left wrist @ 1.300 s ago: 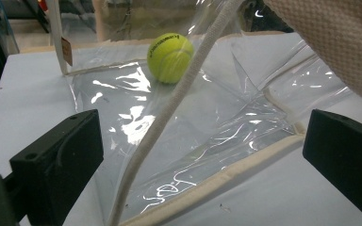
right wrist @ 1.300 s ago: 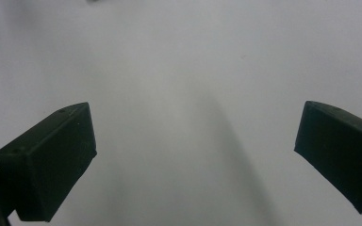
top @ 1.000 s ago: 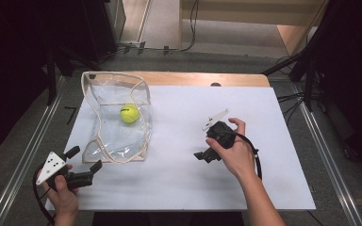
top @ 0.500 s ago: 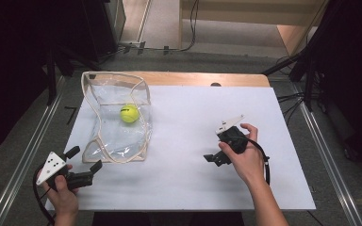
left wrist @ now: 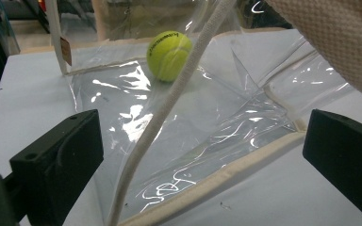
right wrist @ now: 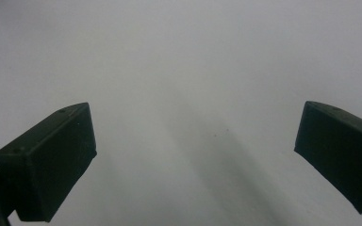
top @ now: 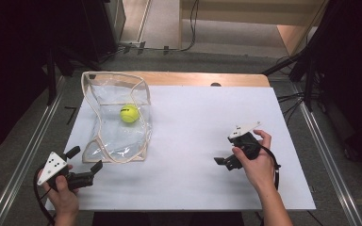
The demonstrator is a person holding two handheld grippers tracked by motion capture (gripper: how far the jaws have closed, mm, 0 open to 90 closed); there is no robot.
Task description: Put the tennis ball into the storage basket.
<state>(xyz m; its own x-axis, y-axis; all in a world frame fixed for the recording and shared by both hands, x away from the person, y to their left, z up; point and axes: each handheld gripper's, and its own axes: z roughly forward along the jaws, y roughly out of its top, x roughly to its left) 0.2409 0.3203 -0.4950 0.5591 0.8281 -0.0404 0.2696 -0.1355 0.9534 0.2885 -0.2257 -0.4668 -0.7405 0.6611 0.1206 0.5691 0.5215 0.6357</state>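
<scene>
clear plastic, trimmed in cream fabric, is what my left gripper (top: 85, 162) faces: the transparent bag (top: 118, 117) lies on the white tabletop (top: 193, 122) at its left side, with the near bottom corner just beyond my left fingers (left wrist: 59, 155). those fingers stand wide apart and hold nothing. in the left gripper view the cream hem (left wrist: 217, 181) of the bag runs across between them, slanting up toward the right finger, and one cream handle strap (left wrist: 169, 103) hangs down in front of the lens. the yellow tennis ball (top: 129, 113) sits inside the bag, toward its far end, straight ahead of the left gripper and past the crumpled plastic.

my right gripper (top: 224, 161) is over bare tabletop on the right side, well apart from the bag, its fingers (right wrist: 47, 160) also spread wide and empty, pointing down at plain white surface.

i judge the left hand to be the one placed for the bag: it is much the nearer, and the hem lies just ahead of it. the bag's long axis runs away from me, from the near hem to the standing mouth at the back, so a short push forward would bring the fingers around the near edge. the ball would need a reach through or over the plastic.
</scene>
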